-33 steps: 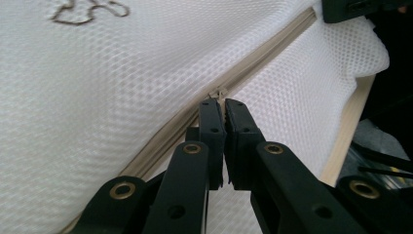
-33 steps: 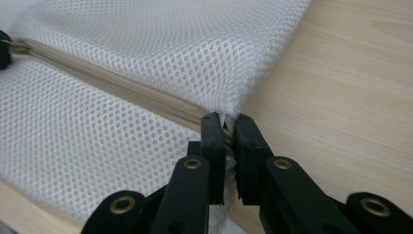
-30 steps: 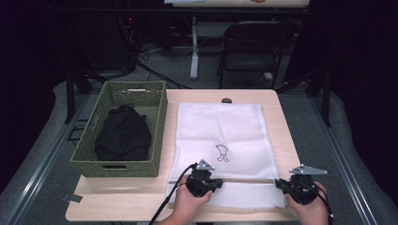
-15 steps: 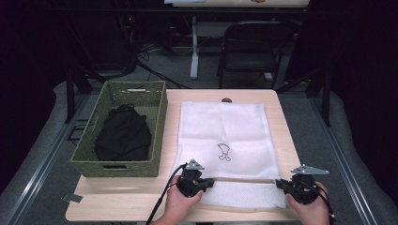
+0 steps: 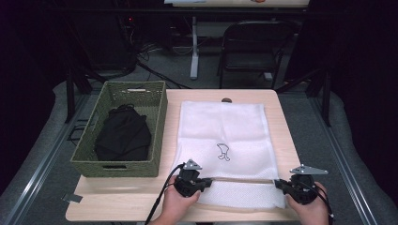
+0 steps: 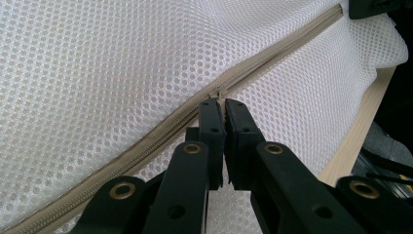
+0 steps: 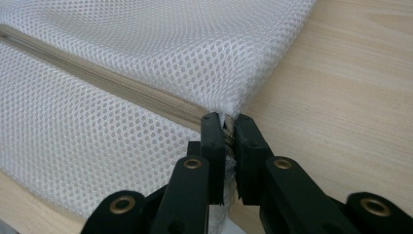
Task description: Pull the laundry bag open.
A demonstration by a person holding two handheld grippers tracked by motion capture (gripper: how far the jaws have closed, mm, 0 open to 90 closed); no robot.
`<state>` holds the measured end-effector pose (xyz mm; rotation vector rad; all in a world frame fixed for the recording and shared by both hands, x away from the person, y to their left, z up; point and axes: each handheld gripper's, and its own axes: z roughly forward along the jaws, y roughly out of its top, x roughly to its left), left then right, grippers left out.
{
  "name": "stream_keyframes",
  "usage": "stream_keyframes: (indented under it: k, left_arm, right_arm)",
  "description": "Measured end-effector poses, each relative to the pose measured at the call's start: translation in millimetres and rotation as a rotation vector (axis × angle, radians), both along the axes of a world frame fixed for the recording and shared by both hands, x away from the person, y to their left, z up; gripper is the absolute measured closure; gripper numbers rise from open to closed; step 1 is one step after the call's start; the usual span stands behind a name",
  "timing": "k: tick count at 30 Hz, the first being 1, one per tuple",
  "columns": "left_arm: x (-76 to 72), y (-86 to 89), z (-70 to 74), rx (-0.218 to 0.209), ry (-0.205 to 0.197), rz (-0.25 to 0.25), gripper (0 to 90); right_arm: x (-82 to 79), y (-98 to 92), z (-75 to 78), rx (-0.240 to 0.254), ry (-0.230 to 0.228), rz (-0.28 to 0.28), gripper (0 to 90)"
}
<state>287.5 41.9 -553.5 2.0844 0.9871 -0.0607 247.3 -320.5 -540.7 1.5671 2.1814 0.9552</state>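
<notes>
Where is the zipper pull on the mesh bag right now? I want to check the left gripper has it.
In the left gripper view, the zipper pull sits at the tips of the shut left gripper, partway along the mesh bag's beige zipper near the table's front edge.

A woven green basket (image 5: 119, 136) is sitting on the wooden table (image 5: 122, 199), taking up its left part. A black bundle of cloth (image 5: 123, 133) is lying inside the basket, filling most of its floor. A small dark round thing (image 5: 226, 100) is resting at the table's far edge, well right of the basket. A black folding chair (image 5: 256, 51) is standing on the grey floor beyond the table, and cables (image 5: 150, 58) are trailing across the floor behind the basket.
</notes>
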Motion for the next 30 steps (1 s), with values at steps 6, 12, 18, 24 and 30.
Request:
stream_keyframes:
  k: [6, 12, 18, 24, 30]
  left_arm:
    - [-1.2, 8.3, 0.5, 0.01, -0.002, 0.018, 87.4]
    - [-3.7, 21.0, 1.5, 0.004, 0.004, 0.032, 87.4]
    - [-4.9, 25.2, 2.5, 0.008, -0.001, 0.035, 87.4]
    - [-6.2, 25.6, 2.8, 0.014, -0.002, 0.031, 87.4]
    - [-7.5, 27.0, 3.3, 0.018, -0.003, 0.033, 87.4]
  right_arm:
    - [0.9, 1.3, -0.9, -0.024, -0.004, -0.001, 84.3]
    - [1.6, 1.7, -1.4, -0.009, 0.001, 0.004, 84.3]
    - [1.8, 2.9, -1.0, -0.003, 0.001, 0.012, 84.3]
    - [1.8, 3.1, -1.4, 0.001, -0.004, 0.016, 84.3]
    - [2.1, 4.2, -1.0, -0.002, 0.002, 0.021, 84.3]
